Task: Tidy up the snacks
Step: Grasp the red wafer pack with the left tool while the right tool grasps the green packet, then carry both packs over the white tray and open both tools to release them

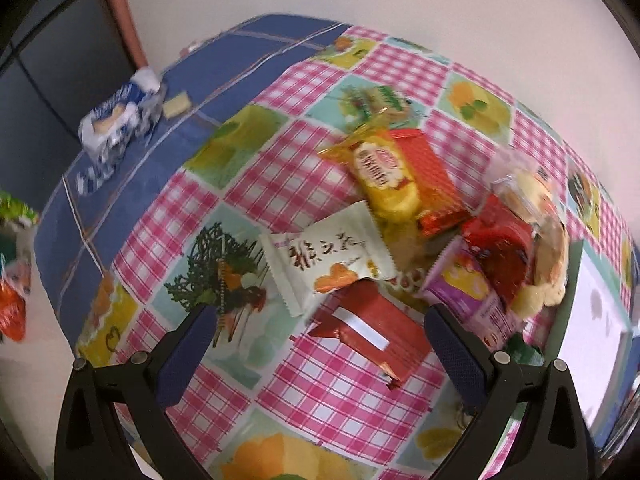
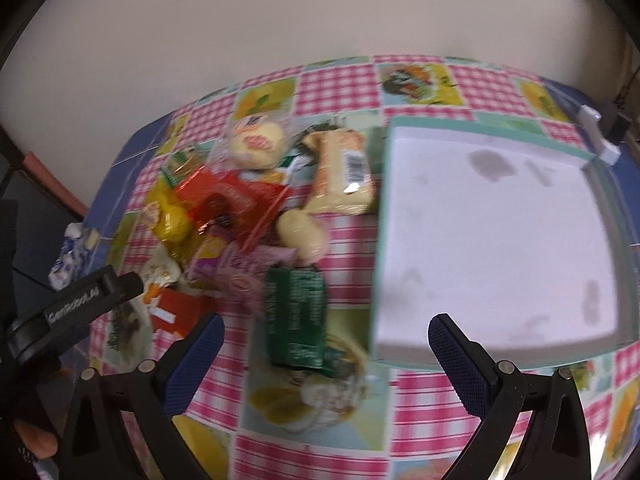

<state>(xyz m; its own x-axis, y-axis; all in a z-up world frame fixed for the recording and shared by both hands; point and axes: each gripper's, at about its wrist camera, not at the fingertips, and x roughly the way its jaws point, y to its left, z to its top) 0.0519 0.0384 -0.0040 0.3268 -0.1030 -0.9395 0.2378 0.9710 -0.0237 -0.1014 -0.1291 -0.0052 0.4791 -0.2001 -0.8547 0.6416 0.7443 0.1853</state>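
Both grippers, left and right, gape empty; blurred green packet print seems unreadable.

Lighting: soft, even, indoor; source not visible, possibly overhead. Shadows: faint. Glare: small highlights on snack pile wrappers; white tray interior nearly blown out. Blur: motion smear both views, print mostly unreadable. Distortion: strong fisheye bowing of tablecloth; dark vignette at corners.

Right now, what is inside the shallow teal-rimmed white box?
The shallow teal-rimmed white box holds no snacks; only a few faint grey marks show on its white floor. The near wall hides a thin strip just behind it.
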